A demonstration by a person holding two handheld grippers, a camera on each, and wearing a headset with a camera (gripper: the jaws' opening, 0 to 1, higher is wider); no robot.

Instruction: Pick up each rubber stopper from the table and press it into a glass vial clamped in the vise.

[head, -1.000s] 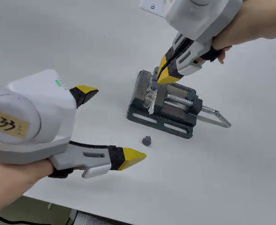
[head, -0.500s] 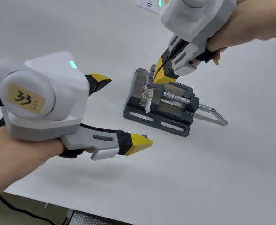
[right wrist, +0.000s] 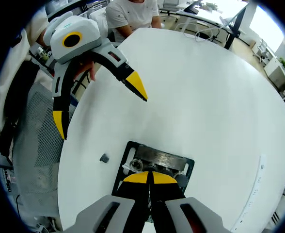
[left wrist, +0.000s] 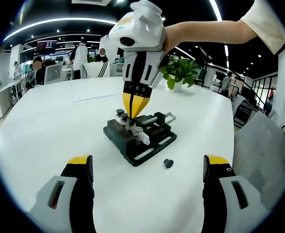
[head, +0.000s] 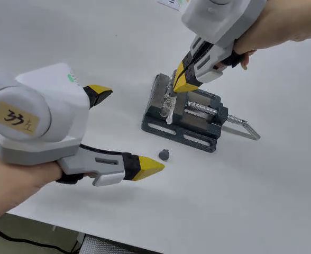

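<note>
A dark vise stands mid-table and clamps a clear glass vial at its left end. My right gripper comes down from above, shut, with its yellow tips right over the vial's mouth; whether anything sits between or under them is hidden. Looking along the right gripper, the tips meet above the vise beside the vial. One grey rubber stopper lies loose on the table in front of the vise. My left gripper hovers open to the stopper's left, holding nothing. The stopper lies just ahead of its jaws.
The white table has free room all around the vise. The vise's screw handle sticks out to the right. A white card lies at the far edge. Desks, chairs and people stand in the room behind.
My left gripper has drawn back toward the lower left, uncovering the loose stopper it hid half a second ago. The right gripper stays shut over the vial.
</note>
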